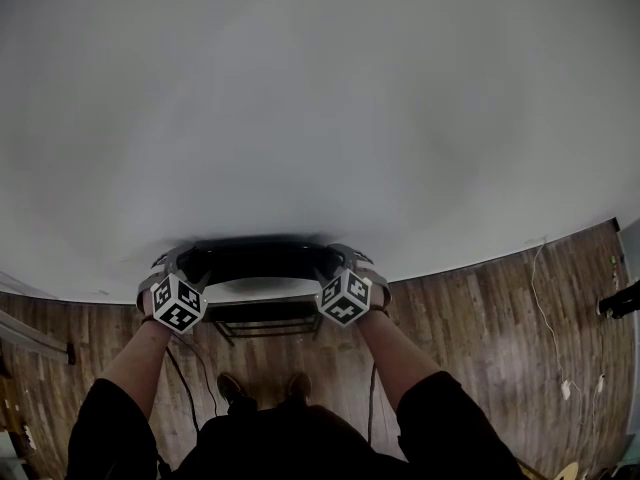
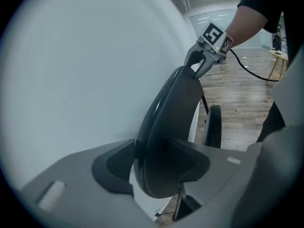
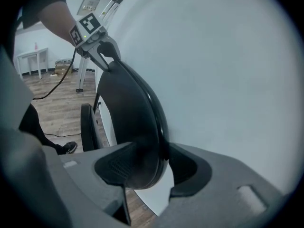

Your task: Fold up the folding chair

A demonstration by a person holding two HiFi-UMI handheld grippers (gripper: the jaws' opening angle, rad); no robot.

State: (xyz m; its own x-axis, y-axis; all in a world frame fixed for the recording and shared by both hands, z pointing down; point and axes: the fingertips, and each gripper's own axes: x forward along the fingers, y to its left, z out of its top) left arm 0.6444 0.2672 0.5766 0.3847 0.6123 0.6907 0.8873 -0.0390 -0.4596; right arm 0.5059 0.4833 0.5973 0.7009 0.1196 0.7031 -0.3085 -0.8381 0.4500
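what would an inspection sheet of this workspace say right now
surface: wood plank floor
job's things: folding chair, its black backrest uppermost; cannot tell whether it is folded yet
clutter: dark item at the right edge, too small to identify
grippers: left tool and right tool each clamped on the backrest's top edge, one near each end
cables: black cable on the floor by the person's feet; thin white cable off to the right
surroundings: white wall just behind the chair; white table farther off
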